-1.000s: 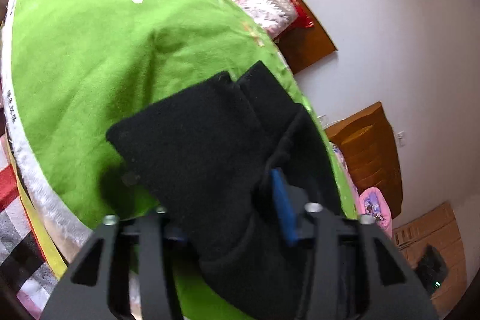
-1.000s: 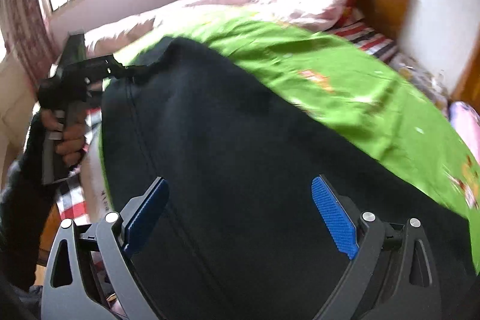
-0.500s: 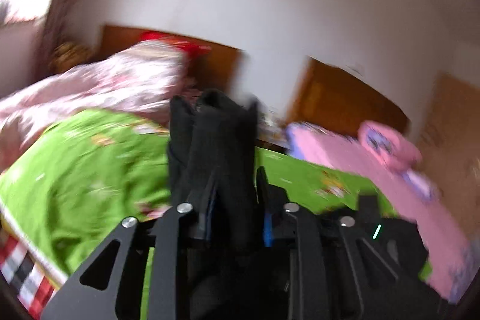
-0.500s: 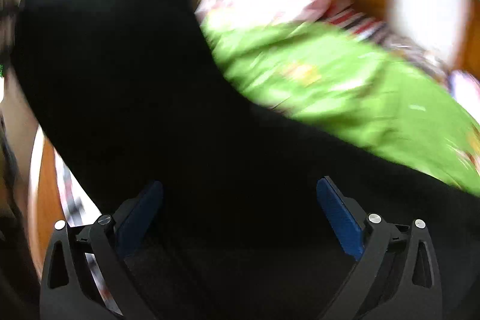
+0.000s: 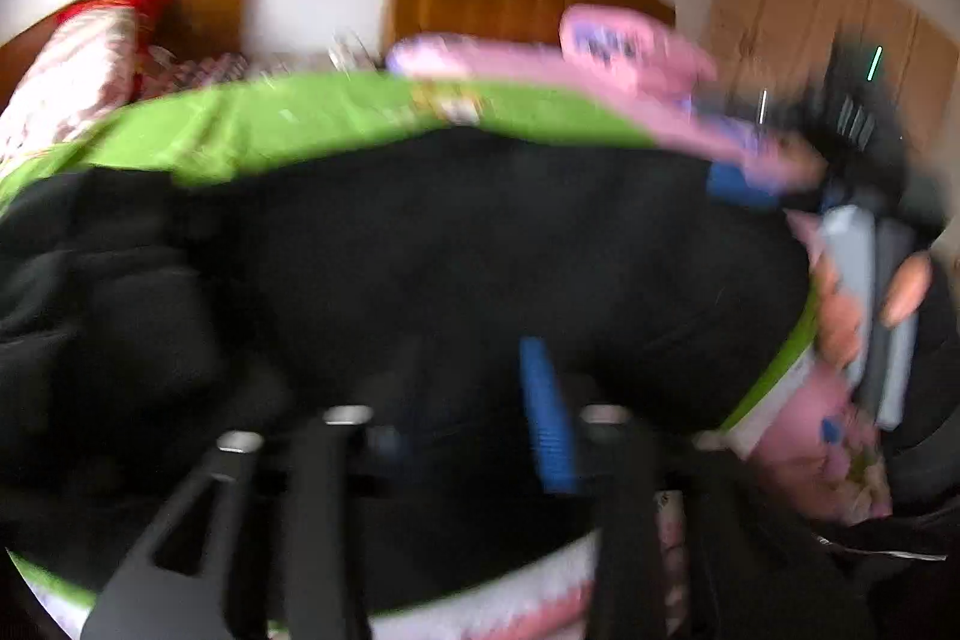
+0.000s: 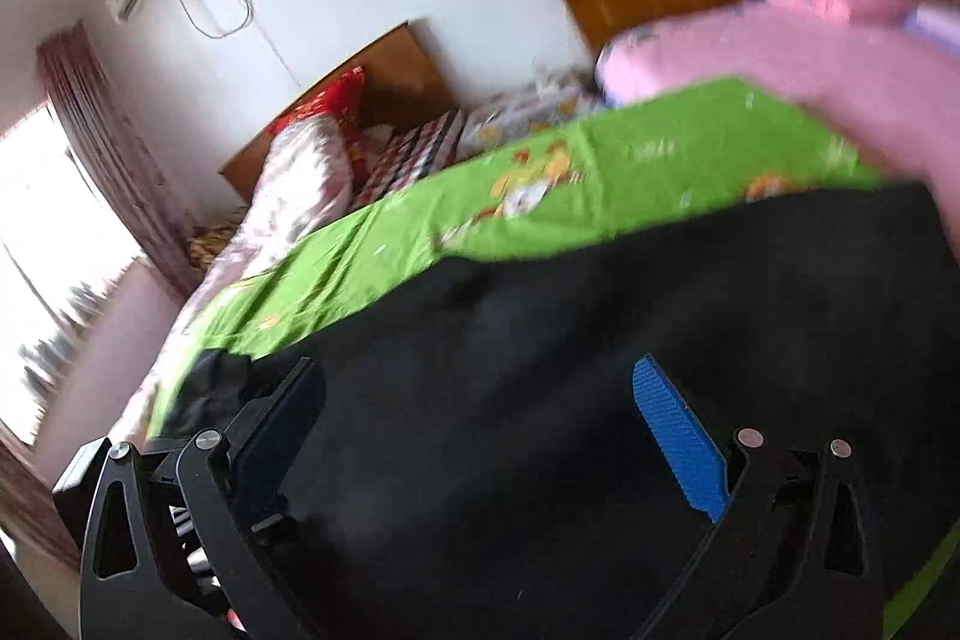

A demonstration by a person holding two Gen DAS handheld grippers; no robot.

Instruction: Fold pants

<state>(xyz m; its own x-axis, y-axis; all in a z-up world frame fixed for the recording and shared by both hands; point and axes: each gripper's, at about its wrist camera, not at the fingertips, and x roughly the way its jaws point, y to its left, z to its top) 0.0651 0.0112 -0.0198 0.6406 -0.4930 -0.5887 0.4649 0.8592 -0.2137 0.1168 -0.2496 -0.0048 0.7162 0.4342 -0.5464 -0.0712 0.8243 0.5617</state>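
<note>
**Black pants lying across the green bedspread, both grippers letting go**

The black pants (image 6: 600,400) are lying spread over the green bedspread (image 6: 540,178), covering the near half of it and bunching into soft folds toward the left end in the left wrist view. The left gripper (image 5: 468,400) is hovering over the pants with its fingers opening; cloth is lying under and between them, but the blur is hiding whether the pads are touching it. The right gripper (image 6: 480,430) is standing with its fingers spread wide over the dark cloth, pressing on nothing.

The pants are looking light, limp and thick like fleece: they will likely drape and sag from any single pinch, and should not slip much on the textured blue pads. A firm hold is probably best taken at an edge or a corner, such as the waistband or a hem, one gripper at each end so the fold is staying even.

Beyond the pants, at the far edge of the bedspread, a pink quilt (image 6: 810,58) and a floral duvet (image 6: 300,178) are crowding the bed. Nothing is lying on the pants themselves. To the right of the pants, the person's hand (image 5: 852,304) is gripping the other gripper's grey handle.
</note>
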